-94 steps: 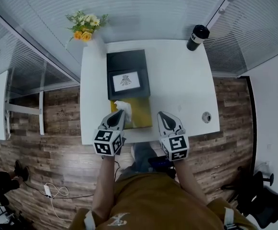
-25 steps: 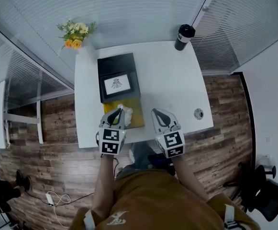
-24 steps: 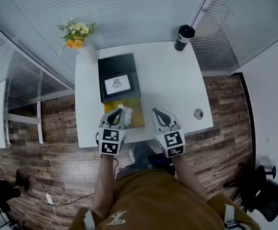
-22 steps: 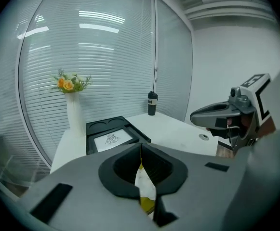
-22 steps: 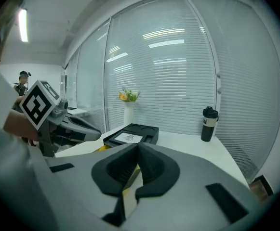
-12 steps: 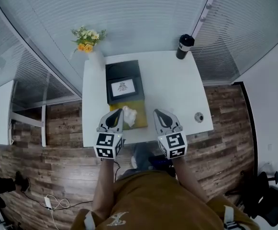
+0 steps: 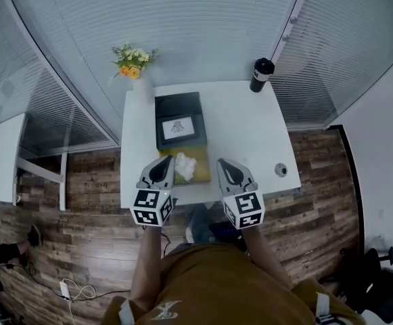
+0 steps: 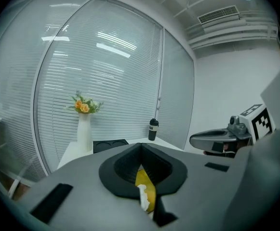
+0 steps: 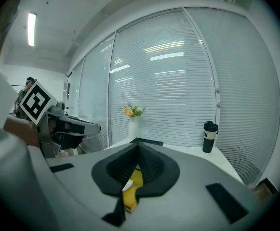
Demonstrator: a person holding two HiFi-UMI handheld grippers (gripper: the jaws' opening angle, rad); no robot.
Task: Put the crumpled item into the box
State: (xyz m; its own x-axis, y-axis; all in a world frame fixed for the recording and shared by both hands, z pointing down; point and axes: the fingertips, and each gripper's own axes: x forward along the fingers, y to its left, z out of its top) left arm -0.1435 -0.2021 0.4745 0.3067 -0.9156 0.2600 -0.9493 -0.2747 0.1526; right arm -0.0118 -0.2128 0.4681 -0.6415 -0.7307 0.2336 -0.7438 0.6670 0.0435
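A crumpled white paper (image 7: 185, 166) lies in a shallow yellow box (image 7: 203, 172) at the table's near edge. Behind it sits a black box (image 7: 178, 106) whose near part carries a white label. My left gripper (image 7: 166, 160) is shut and empty, its tip just left of the paper. My right gripper (image 7: 222, 162) is shut and empty too, just right of the yellow box. In the left gripper view the jaws (image 8: 141, 150) meet, and below them a sliver of the yellow box (image 8: 145, 189) and the paper shows. The right gripper (image 9: 137, 151) shows the same.
The white table (image 7: 250, 131) holds a white vase of flowers (image 7: 137, 63) at its far left corner, a black tumbler (image 7: 262, 74) at its far right and a small round object (image 7: 281, 170) near its front right corner. Blinds stand behind; wooden floor surrounds.
The crumpled paper was at my left gripper's tip. It now lies in the yellow box beside that tip. The head view has shifted, and both grippers sit slightly lower against the table.
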